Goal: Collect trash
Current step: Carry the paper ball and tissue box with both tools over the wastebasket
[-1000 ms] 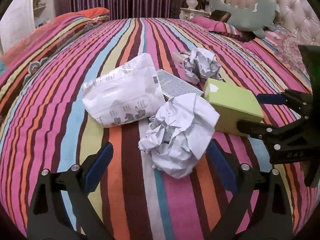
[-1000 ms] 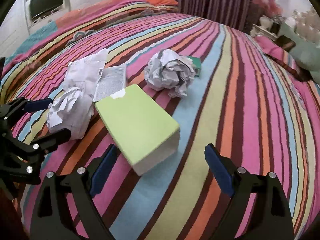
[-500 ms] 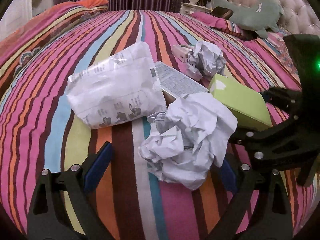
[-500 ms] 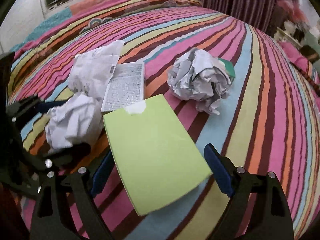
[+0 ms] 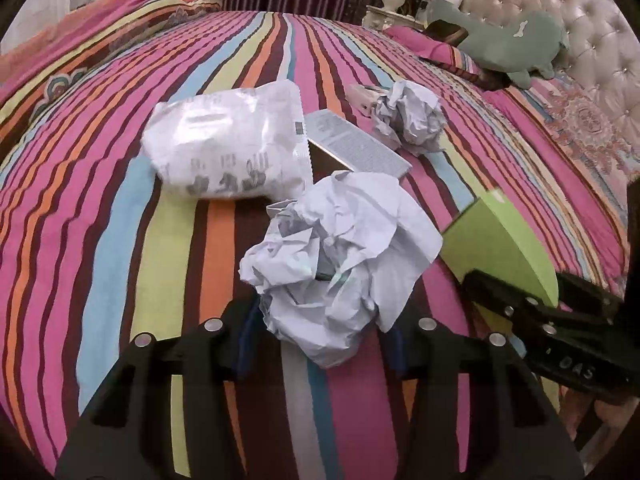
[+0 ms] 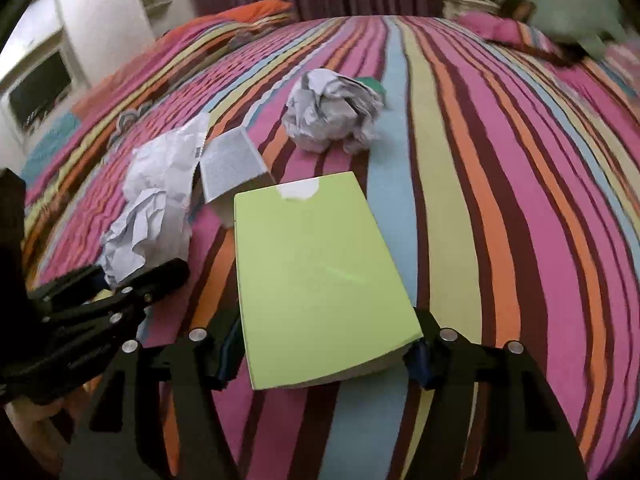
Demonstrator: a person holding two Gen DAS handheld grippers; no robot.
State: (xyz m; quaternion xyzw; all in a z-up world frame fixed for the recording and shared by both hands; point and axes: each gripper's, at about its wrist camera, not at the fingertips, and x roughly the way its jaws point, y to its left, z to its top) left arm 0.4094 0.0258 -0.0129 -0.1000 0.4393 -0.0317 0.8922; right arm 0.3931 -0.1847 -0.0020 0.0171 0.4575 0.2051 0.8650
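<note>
Crumpled paper [image 5: 340,264] between left hand-held gripper [image 5: 320,340] fingers

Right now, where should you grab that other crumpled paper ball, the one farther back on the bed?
Grip the far paper ball across its middle, coming from above. It sits loose on the bedspread with open fabric on its near and right sides, and a small green thing touches its back. Its folds look soft enough to squash.
</note>
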